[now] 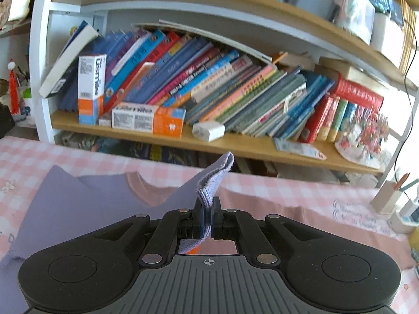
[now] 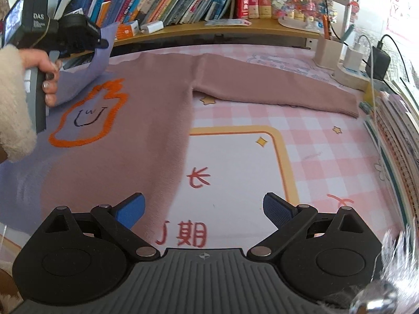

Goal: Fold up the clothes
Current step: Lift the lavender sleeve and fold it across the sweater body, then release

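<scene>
The left gripper (image 1: 208, 218) clenched the lilac knitted sleeve cuff (image 1: 214, 178). Only the right wrist view showed the dusty-pink sweater (image 2: 146, 99) beside it, under the released right gripper (image 2: 204, 209).

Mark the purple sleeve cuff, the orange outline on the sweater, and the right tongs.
purple sleeve cuff (image 1: 216, 175), left wrist view, ribbed end above the pads
orange outline (image 2: 86, 115), right wrist view, face inside it
right tongs (image 2: 203, 209), right wrist view, midway between fingertips

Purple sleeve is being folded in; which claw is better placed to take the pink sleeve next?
Probably the right. The right claw is open and empty over the sweater's right edge, with the pink sleeve lying flat beyond it. The left claw is shut on the purple sleeve cuff.
</scene>
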The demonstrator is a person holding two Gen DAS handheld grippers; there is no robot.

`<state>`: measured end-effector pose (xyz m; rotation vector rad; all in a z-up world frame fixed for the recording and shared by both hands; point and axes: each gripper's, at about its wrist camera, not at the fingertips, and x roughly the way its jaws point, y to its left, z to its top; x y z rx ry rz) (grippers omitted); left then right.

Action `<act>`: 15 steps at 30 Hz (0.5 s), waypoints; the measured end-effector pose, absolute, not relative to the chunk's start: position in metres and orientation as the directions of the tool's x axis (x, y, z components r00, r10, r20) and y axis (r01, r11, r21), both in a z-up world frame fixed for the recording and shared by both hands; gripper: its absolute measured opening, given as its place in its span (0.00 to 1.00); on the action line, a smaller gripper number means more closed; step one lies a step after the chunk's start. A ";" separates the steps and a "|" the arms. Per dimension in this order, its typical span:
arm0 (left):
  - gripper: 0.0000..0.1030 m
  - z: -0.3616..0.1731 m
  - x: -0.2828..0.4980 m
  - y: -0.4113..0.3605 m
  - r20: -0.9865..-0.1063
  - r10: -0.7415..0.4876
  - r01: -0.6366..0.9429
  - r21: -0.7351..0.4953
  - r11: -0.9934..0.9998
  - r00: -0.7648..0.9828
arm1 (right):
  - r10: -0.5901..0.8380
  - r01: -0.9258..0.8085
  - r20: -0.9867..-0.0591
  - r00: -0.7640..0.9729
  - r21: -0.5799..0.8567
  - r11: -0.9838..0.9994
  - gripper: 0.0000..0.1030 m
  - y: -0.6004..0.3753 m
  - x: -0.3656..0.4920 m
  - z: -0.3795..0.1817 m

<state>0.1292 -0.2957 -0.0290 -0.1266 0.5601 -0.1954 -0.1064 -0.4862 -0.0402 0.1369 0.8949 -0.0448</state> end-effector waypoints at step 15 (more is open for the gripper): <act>0.39 -0.053 0.134 -0.336 -0.629 -0.218 0.212 -0.086 0.973 0.746 | -0.009 0.111 -0.789 0.614 0.075 0.991 0.94 -0.497 -0.118 -0.041</act>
